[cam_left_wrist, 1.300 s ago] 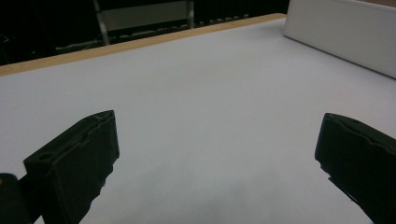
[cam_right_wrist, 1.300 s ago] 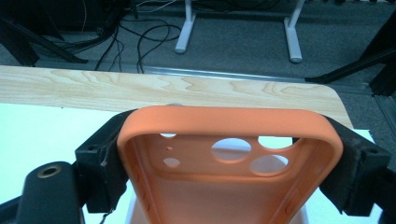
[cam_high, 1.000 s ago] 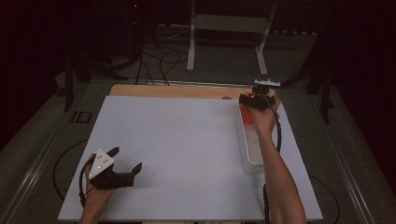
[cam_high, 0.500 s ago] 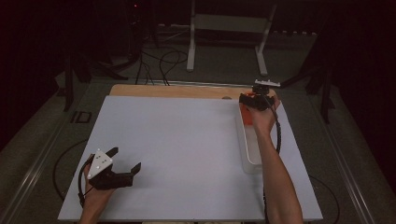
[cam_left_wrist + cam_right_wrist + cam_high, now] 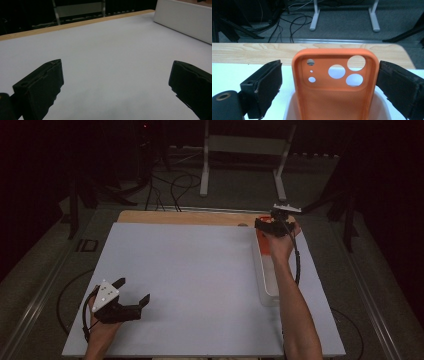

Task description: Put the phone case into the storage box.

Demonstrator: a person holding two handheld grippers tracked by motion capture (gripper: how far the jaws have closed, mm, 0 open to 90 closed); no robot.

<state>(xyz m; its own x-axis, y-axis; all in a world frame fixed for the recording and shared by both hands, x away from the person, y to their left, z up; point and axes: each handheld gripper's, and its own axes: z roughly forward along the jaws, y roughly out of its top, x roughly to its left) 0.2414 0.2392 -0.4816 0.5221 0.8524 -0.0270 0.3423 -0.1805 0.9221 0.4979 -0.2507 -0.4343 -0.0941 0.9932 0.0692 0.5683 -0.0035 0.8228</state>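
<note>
From above the person's side we look forward and down on the whole pale grey table sheet (image 5: 200,280) and the dark floor behind. The left gripper view sits low, skimming that sheet (image 5: 112,70) toward the long white plastic tray (image 5: 185,22). The right gripper view looks close over the same tray (image 5: 289,107), at the table's far wooden edge (image 5: 249,53).

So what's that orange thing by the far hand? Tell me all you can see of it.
It is an orange phone case, soft-looking like silicone, empty, with round camera holes near its top. It stands upright in the far end of a white bin, inner side facing the camera. The right gripper has just been opening; its left pad stands clear, the right one close beside the case.
</note>
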